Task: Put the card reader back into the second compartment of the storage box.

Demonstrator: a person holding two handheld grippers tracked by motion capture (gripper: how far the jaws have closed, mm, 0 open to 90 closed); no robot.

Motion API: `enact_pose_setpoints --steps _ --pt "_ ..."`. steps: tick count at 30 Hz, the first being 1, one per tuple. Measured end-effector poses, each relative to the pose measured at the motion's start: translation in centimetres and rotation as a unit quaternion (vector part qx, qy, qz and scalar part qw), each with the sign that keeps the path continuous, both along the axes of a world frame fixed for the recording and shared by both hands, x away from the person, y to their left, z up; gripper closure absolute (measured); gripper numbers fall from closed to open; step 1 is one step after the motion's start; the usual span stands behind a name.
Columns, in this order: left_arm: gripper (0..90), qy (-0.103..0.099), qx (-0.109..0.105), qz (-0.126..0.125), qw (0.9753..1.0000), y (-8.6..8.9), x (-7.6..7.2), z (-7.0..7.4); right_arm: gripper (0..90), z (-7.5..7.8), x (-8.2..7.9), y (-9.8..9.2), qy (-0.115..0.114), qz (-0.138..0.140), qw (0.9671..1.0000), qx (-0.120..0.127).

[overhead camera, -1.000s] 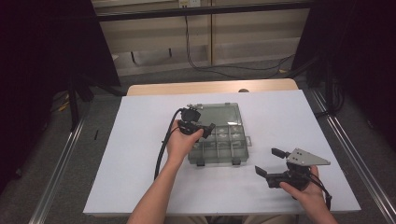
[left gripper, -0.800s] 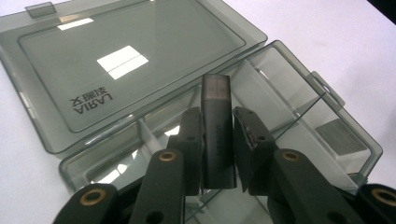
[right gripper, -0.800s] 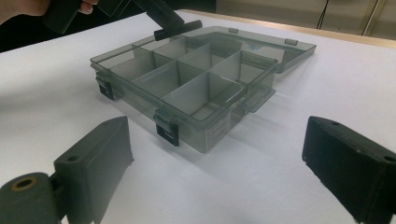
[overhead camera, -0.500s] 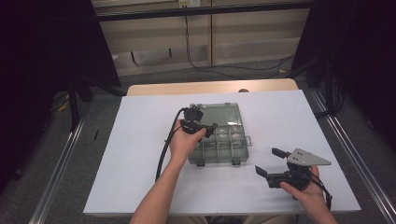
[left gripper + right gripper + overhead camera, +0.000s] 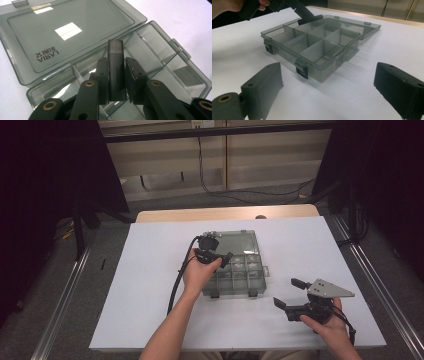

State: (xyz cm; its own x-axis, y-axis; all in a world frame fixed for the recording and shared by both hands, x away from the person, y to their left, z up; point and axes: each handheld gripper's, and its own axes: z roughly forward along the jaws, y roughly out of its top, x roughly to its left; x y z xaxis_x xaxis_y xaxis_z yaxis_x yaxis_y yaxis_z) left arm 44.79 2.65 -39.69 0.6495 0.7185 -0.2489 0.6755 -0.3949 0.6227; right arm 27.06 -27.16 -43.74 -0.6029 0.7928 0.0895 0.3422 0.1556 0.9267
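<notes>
Little has moved since the earlier frames: the left hand-held gripper has crept only slightly over the box and the right one has held its place. Nearest, at about 5 o'clock on the bench, the right hand-held gripper rests low with its jaws spread wide and nothing between them, pointed at the clear compartment box from just beside its latched front wall. Farther in, near the bench's middle, the left hand-held gripper is closed on a dark flash drive, gripped along its long sides with the capped end pointing up and away, hovering over the rear row of compartments close to the hinge. Beyond it, toward 12 o'clock, the open lid lies flat on the bench. To place the drive well, I judge it best to tip it flatter so its length fits inside one compartment, lower it clear of the dividers, and open the jaws only once it is close to the floor; the right hand-held gripper could steady the box's front edge against sliding.
</notes>
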Motion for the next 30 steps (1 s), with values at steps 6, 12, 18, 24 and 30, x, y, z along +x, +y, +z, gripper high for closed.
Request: enact_pose_setpoints --steps 6,12,18,24,30 --pt "73.5 0.003 0.004 0.000 1.0000 0.02 0.03 -0.19 7.8 0.05 -0.02 0.00 0.000 -0.001 1.0000 0.000" --pt "73.5 0.005 0.006 0.001 1.0000 0.14 -0.04 -0.21 7.8 0.07 -0.03 0.03 -0.002 0.000 1.0000 0.000" --pt "73.6 0.004 0.011 0.007 0.9999 0.32 -0.13 -0.32 7.8 0.09 -0.03 0.04 -0.002 0.000 1.0000 0.001" --pt "73.6 0.002 0.015 0.007 0.9999 0.39 -0.20 -0.42 7.9 0.09 -0.03 0.06 -0.002 0.001 1.0000 0.000" --pt "73.5 0.003 0.014 0.007 0.9999 0.42 -0.24 -0.52 7.9 0.10 -0.04 0.05 -0.002 0.001 1.0000 0.000"
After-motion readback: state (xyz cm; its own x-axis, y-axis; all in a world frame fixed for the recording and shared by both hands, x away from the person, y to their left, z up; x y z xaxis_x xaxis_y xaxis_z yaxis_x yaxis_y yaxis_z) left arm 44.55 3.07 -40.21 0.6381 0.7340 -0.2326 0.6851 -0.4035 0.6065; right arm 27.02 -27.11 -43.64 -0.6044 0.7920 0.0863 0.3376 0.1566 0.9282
